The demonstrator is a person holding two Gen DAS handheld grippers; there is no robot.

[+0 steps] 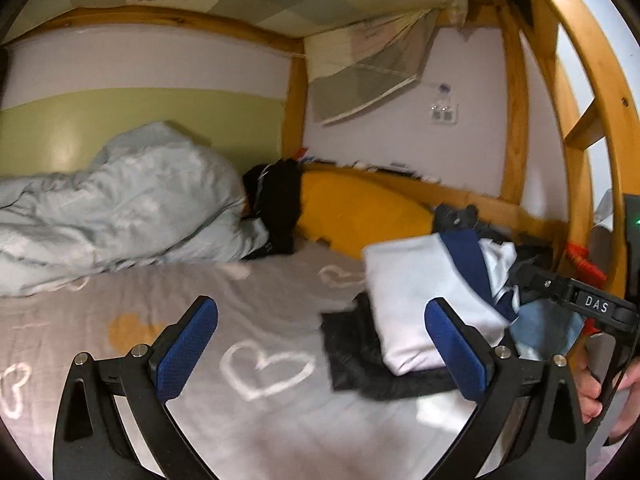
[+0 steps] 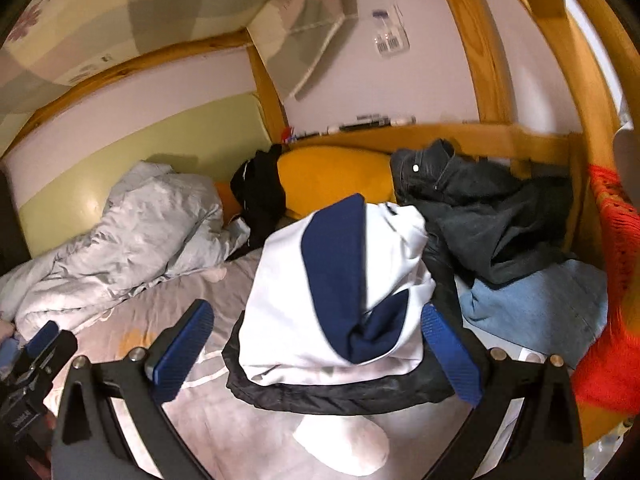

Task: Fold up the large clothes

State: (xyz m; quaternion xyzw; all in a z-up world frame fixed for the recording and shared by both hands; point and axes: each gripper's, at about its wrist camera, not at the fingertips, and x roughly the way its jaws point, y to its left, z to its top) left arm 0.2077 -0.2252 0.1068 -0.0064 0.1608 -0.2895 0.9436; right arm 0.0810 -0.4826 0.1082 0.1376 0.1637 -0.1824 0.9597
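A folded white garment with navy panels (image 1: pixel 424 300) (image 2: pixel 332 280) lies on a folded black garment (image 1: pixel 360 364) (image 2: pixel 340 394) on the grey heart-print sheet (image 1: pixel 240 320). My left gripper (image 1: pixel 320 344) is open and empty above the sheet, left of that stack. My right gripper (image 2: pixel 316 348) is open, its jaws standing either side of the near end of the white and navy garment, not closed on it. The right gripper also shows at the right edge of the left wrist view (image 1: pixel 592 304). The left gripper shows at the left edge of the right wrist view (image 2: pixel 32 360).
A crumpled pale blue duvet (image 1: pixel 120 200) lies at the left. A yellow pillow (image 2: pixel 332 176) and a black garment (image 2: pixel 260 196) lie at the head. Dark clothes (image 2: pixel 492 216), light blue denim (image 2: pixel 536 312) and an orange knit (image 2: pixel 612 280) are on the right. Wooden bunk posts (image 1: pixel 588 120) stand at the right.
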